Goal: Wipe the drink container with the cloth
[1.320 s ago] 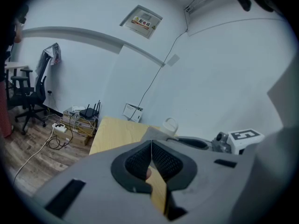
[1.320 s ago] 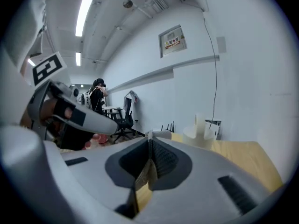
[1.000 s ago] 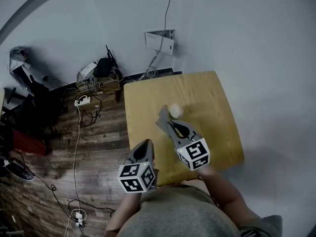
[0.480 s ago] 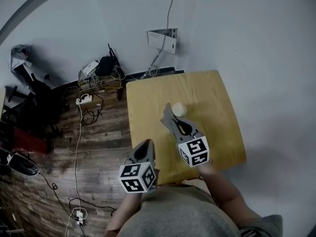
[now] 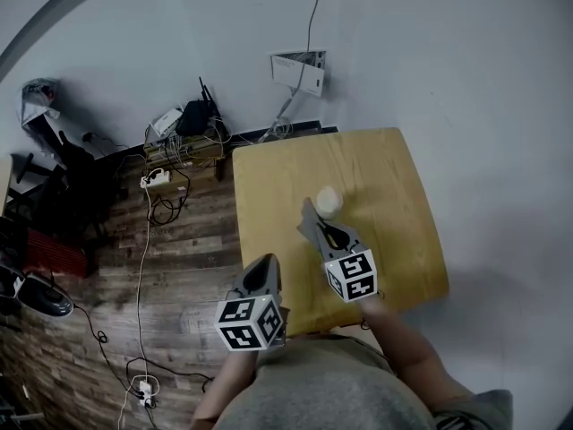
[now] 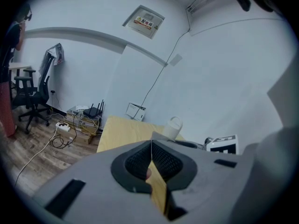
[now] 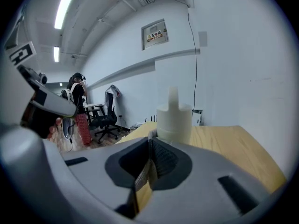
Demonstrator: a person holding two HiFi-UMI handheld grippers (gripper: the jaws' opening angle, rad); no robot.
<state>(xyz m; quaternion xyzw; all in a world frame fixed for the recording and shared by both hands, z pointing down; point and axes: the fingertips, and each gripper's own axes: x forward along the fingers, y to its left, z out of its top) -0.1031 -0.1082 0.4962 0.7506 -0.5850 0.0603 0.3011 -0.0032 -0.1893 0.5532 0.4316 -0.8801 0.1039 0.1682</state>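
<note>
Clenching on a fold of grey cloth (image 7: 141, 175), the right gripper (image 7: 150, 139) is pressing its tips up against the near side of the container (image 7: 174, 118), which is standing upright just beyond the jaws, so close that cloth and container appear to be touching. From the head view the right gripper (image 5: 315, 229) is reaching over the table (image 5: 394, 240) with the cloth (image 5: 306, 216) bunched at its tip, lying against the near-left side of the pale container (image 5: 328, 202), which is sitting near the table's middle. Compared with a second ago, the tip is now sitting a little lower on the container, having slid from its left flank round toward the near side, while the container is staying where it was; that is looking like a wiping stroke under way rather than an approach. The left gripper (image 5: 262, 274) is hanging back off the table's near-left corner, unchanged, its jaws pressed together with nothing between them (image 6: 152, 146), and it is not steadying the container. Judging by that, the wipe is being done one-handed, so a firmer push could be tipping or shoving the light container; the far side is probably remaining to be wiped.
</note>
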